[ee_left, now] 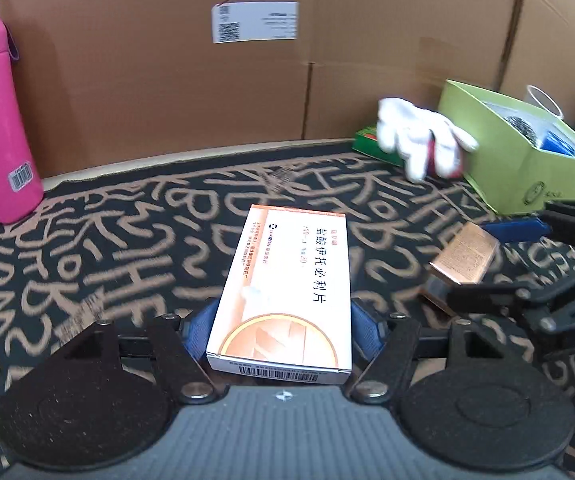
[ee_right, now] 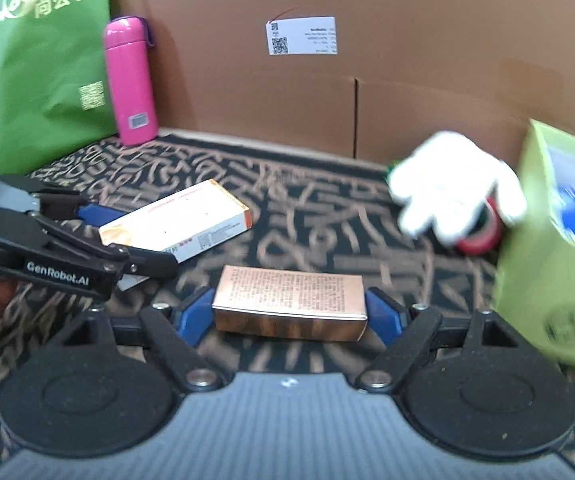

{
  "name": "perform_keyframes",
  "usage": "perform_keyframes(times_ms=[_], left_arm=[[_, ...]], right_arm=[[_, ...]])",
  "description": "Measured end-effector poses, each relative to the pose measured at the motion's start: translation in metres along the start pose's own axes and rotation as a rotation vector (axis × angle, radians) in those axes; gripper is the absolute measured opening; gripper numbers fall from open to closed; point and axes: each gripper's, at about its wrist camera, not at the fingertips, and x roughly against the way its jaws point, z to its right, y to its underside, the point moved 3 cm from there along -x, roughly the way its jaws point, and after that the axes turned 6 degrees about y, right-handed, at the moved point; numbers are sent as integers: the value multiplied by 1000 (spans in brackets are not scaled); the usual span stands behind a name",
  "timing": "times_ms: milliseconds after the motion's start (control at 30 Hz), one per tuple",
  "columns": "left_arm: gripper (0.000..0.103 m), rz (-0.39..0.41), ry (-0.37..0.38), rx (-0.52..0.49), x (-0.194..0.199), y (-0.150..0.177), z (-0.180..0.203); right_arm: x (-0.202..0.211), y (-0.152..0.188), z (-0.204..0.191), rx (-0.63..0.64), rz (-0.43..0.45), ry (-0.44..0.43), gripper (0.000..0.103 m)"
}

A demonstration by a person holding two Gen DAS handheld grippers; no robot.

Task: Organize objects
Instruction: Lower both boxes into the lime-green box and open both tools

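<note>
A white and orange medicine box (ee_left: 283, 280) lies lengthwise between the blue pads of my left gripper (ee_left: 283, 320), which is shut on its near end. In the right wrist view that box (ee_right: 175, 220) sits slanted in the left gripper (ee_right: 135, 240). My right gripper (ee_right: 289, 308) is shut on a copper-coloured box (ee_right: 287, 300), held crosswise by its two short ends. The left wrist view shows this copper box (ee_left: 463, 256) in the right gripper (ee_left: 463, 260), at the right. Both boxes stay sharp while the background is blurred.
A black cloth with tan lettering (ee_left: 127, 240) covers the table, and a cardboard wall (ee_left: 167, 80) stands behind. A pink bottle (ee_right: 129, 80) and green bag (ee_right: 47, 72) stand back left. A white glove (ee_right: 451, 184) lies over a red tape roll (ee_right: 483, 232), beside an open light-green box (ee_right: 547, 280).
</note>
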Motion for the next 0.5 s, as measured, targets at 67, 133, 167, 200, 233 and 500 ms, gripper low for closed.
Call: perform_keyframes(times_ms=[67, 133, 167, 200, 233, 500], left_arm=[[86, 22, -39, -21, -2, -4, 9], [88, 30, -97, -49, -9, -11, 13], [88, 18, -115, -65, -14, -14, 15], [88, 2, -126, -82, -20, -15, 17], [89, -15, -138, -97, -26, -16, 17], [70, -34, -89, -68, -22, -16, 24]], right_arm=[[14, 9, 4, -2, 2, 5, 83], [14, 12, 5, -7, 9, 11, 83], [13, 12, 6, -13, 8, 11, 85], [11, 13, 6, -18, 10, 7, 87], [13, 15, 8, -17, 11, 1, 87], [15, 23, 13, -54, 36, 4, 82]])
